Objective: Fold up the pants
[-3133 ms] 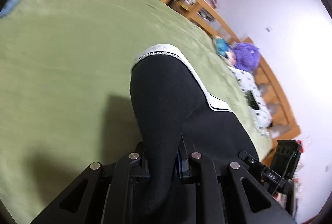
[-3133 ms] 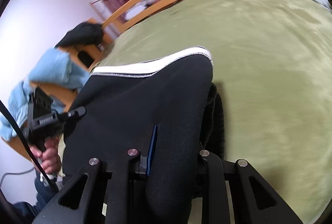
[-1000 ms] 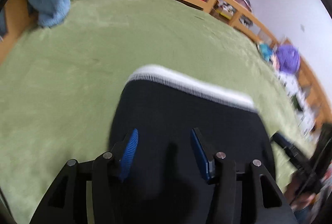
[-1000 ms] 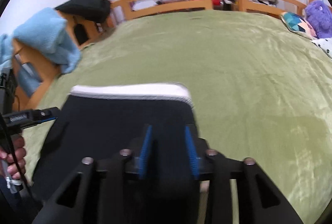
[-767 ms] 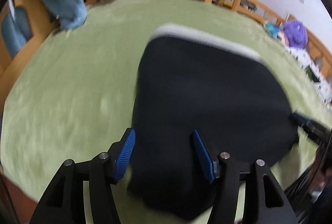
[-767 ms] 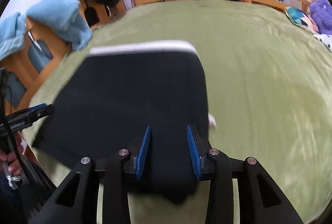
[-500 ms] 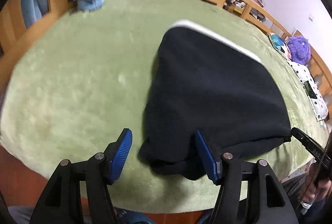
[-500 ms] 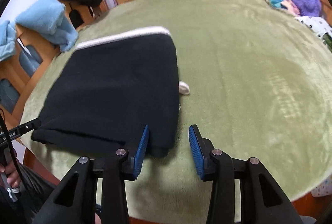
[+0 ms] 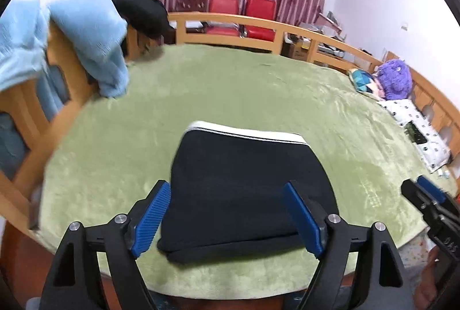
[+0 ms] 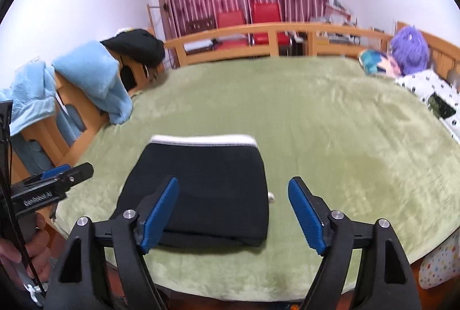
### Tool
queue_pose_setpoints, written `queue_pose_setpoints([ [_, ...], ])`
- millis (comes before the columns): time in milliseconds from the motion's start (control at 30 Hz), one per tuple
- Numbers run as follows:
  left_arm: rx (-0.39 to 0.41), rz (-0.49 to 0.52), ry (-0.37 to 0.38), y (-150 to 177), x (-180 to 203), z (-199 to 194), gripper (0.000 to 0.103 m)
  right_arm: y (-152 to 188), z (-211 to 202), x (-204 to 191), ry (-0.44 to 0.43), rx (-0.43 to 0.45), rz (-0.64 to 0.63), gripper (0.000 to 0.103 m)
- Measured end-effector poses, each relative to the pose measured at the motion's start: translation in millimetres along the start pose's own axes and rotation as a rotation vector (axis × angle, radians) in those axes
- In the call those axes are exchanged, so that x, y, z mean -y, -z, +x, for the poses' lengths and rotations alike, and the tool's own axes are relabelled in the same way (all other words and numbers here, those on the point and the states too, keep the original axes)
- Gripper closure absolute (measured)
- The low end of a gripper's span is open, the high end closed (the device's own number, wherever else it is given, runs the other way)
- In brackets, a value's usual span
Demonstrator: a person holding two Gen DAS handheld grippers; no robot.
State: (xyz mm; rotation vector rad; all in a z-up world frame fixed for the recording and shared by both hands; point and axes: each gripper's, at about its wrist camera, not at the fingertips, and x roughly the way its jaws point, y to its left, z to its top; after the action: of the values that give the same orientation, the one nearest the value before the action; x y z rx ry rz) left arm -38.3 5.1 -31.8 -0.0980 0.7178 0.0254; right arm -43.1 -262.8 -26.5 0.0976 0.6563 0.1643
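Observation:
The black pants (image 9: 244,183) lie folded into a flat rectangle on the green blanket (image 9: 230,91), white waistband at the far edge. In the right wrist view the same pants (image 10: 207,183) sit near the bed's front edge. My left gripper (image 9: 227,212) hovers above and behind the pants, its jaws opening wide with nothing pressed between the blue pads (image 9: 152,212). My right gripper (image 10: 233,212) also hangs back over the front edge, its jaws opening, pads (image 10: 306,216) clear of the cloth. A small white bit (image 10: 270,197) pokes out at the pants' right side.
A wooden bed rail (image 9: 258,28) rings the blanket. A light blue towel (image 9: 92,39) and a dark garment (image 9: 141,11) hang over the left rail. A purple plush (image 10: 411,51), a patterned pillow and a spotted cloth (image 9: 417,131) lie at the right. Red chairs stand behind.
Both grippers let go of the folded pants, opened wide, and pulled back and up from the bed. The pants now rest flat on the blanket.

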Motion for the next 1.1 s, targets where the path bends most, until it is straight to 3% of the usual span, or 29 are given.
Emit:
queue_pose_setpoints([
  [167,0.011,-0.003,0.011,14.4,7.8,-13.3,0.020,9.9,-4.1,4.6,-0.016,-0.017,0.034,0.024],
  [300,0.001,0.005,0.006,23.4,8.8,-16.1,0.020,22.1,-5.9,6.1,-0.005,-0.028,0.045,0.007],
  [400,-0.002,0.017,0.003,26.5,11.5,-20.0,0.016,23.9,-8.8,1.1,0.034,-0.013,0.021,0.004],
  [1100,0.022,0.006,-0.026,31.1,7.3,-30.8,0.014,28.3,-11.2,-4.5,0.048,-0.011,0.016,0.002],
])
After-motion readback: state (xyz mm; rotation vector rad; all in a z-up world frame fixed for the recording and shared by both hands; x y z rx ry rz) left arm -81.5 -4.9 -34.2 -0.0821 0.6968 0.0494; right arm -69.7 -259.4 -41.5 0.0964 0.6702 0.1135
